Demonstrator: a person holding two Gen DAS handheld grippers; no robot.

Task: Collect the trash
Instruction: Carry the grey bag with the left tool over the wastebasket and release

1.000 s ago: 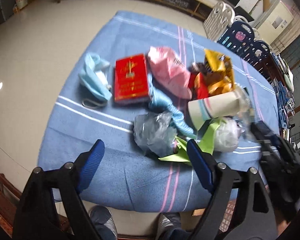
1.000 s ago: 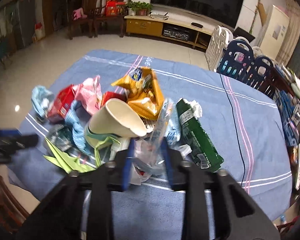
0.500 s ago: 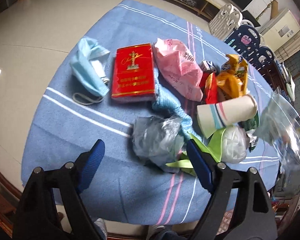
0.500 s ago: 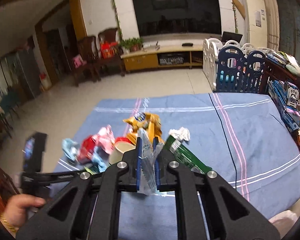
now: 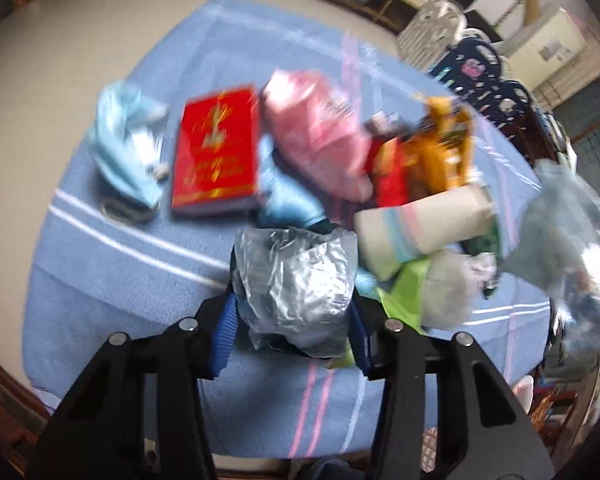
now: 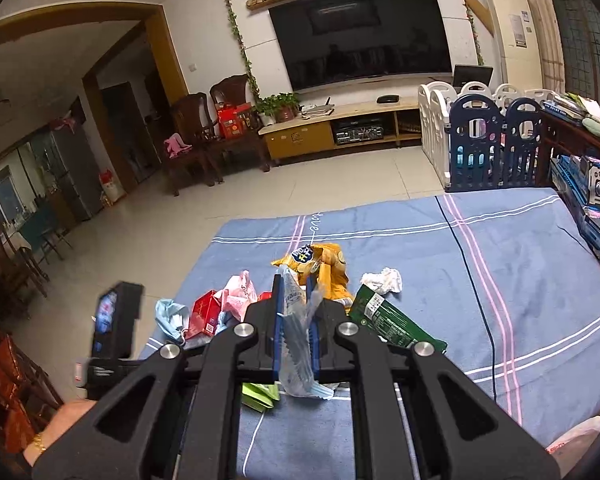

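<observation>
Near the bench's (image 5: 112, 292) front edge, a crumpled grey plastic bag (image 5: 294, 280) is being closed on by the left hand-held gripper (image 5: 292, 338), while a clear plastic wrapper (image 6: 296, 320) is clamped in the right hand-held gripper (image 6: 296, 320); lifting is judged next.

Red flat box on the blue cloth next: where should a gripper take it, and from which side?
Grip the red box across its long edges, coming down from above. It lies flat, label up. Its left edge faces a gap before the blue face mask; the pink bag crowds its right edge, so nudging may be needed.

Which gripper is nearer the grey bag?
Left. The left gripper has its fingers closing around the grey bag; the right gripper is raised off to the side, holding a clear wrapper.
</observation>
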